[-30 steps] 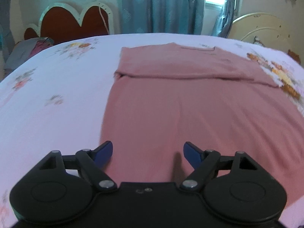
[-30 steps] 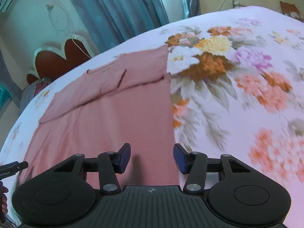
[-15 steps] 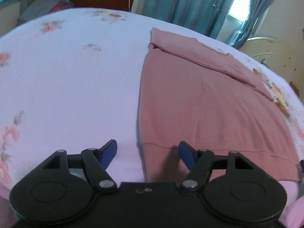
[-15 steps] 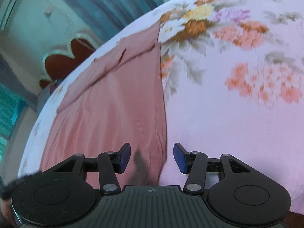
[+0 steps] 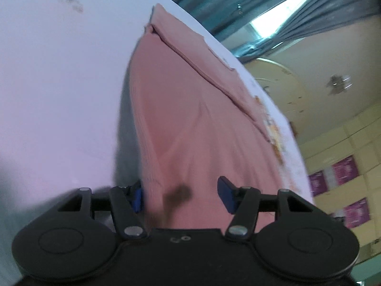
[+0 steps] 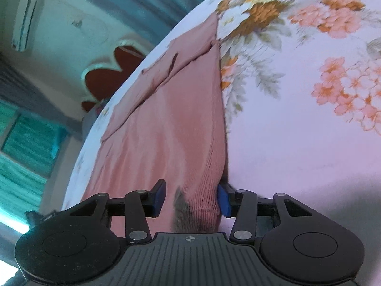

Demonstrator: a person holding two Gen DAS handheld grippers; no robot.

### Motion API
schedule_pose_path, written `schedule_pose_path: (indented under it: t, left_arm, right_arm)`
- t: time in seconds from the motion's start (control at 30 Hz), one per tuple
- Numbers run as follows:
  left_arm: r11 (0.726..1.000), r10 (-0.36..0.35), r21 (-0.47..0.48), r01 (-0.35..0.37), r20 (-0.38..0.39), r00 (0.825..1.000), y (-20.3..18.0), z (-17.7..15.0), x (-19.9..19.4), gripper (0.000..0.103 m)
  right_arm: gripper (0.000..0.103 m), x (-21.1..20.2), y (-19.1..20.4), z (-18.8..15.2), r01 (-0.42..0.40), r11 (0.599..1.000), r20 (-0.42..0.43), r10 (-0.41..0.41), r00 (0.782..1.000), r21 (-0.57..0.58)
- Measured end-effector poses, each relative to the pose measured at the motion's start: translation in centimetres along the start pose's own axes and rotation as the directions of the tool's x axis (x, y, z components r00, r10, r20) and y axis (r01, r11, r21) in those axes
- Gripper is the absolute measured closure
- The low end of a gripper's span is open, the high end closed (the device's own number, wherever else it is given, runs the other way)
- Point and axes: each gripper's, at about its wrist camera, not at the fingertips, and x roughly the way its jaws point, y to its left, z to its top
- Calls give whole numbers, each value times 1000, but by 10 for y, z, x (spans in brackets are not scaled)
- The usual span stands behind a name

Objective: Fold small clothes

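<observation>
A pink knit garment (image 5: 190, 109) lies flat on the bed, its far part folded over. My left gripper (image 5: 182, 196) is open at the garment's near left corner; the hem lies between its blue pads, the left edge against the left pad (image 5: 137, 196). In the right wrist view the same garment (image 6: 171, 124) shows. My right gripper (image 6: 191, 199) is open at the near right corner; the ribbed hem sits between its pads, the right edge touching the right pad (image 6: 223, 200).
The bed sheet (image 6: 309, 131) is pale pink with a flower print, plain on the left side (image 5: 59, 83). A red heart-shaped headboard (image 6: 112, 76), blue curtains (image 5: 238, 7) and stacked boxes (image 5: 340, 174) stand beyond the bed.
Both grippers have drawn back to the garment's near hem and dropped low, tilting. Each now has a hem corner between its open pads.
</observation>
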Motion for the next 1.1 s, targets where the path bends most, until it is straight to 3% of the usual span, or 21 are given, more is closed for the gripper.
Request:
schedule_pose_path:
  t: [0.1, 0.13, 0.17, 0.2, 0.23, 0.33, 0.4, 0.43, 0.5, 0.6, 0.73, 0.93, 1.0, 1.1]
  left_arm:
    - [1000, 5, -5, -5, 52, 999, 2, -13, -2, 53]
    - [1000, 10, -22, -8, 69, 998, 4, -15, -1, 61]
    - [999, 17, -41, -14, 85, 996, 6, -17, 0, 75]
    - [999, 33, -46, -29, 95, 995, 6, -18, 1, 92]
    - [998, 57, -39, -53, 104, 993, 5, -18, 1, 98]
    - [999, 32, -39, -25, 202, 979, -5, -21, -13, 98]
    - [993, 119, -42, -113, 190, 975, -5, -24, -6, 98]
    - [988, 151, -65, -142, 154, 977, 0, -25, 4, 97]
    - [986, 134, -126, -112, 178, 975, 6, -27, 6, 98]
    - [986, 115, -143, -85, 217, 969, -4, -23, -1, 98]
    - [985, 35, -169, 19, 309, 950, -15, -2, -12, 98]
    - [951, -123, -201, 236, 453, 883, -32, 77, 4, 98]
    - [946, -136, -203, 253, 461, 877, -38, 110, 21, 98]
    - [957, -125, -185, 226, 439, 890, -45, 163, 51, 98]
  right_arm:
    - [57, 0, 3, -12, -33, 999, -14, 33, 999, 4]
    - [67, 1, 3, -15, -28, 1000, -4, 28, 1000, 12]
    - [77, 3, 2, -16, -28, 999, -3, 28, 1000, 24]
    - [95, 5, 2, -17, -34, 999, 0, 34, 999, 36]
    - [96, 5, 3, -18, -26, 999, 12, 25, 1000, 26]
    - [97, -15, 13, -14, -85, 996, 104, 82, 991, 20]
    - [97, -18, 13, -9, -55, 998, 127, 54, 990, 6]
    - [97, -10, 8, -7, -6, 1000, 89, 6, 996, 1]
    - [97, 7, 2, -5, 79, 997, 12, -78, 997, -10]
    - [97, -6, 7, 5, 4, 999, 89, -7, 996, 32]
    - [97, -16, 29, 42, -60, 998, 191, 55, 980, 23]
    - [97, 10, 65, 124, -39, 999, 258, 37, 965, 0]
    - [97, 23, 66, 158, -37, 999, 281, 26, 959, 34]
    - [97, 50, 62, 205, -16, 995, 295, -15, 955, 101]
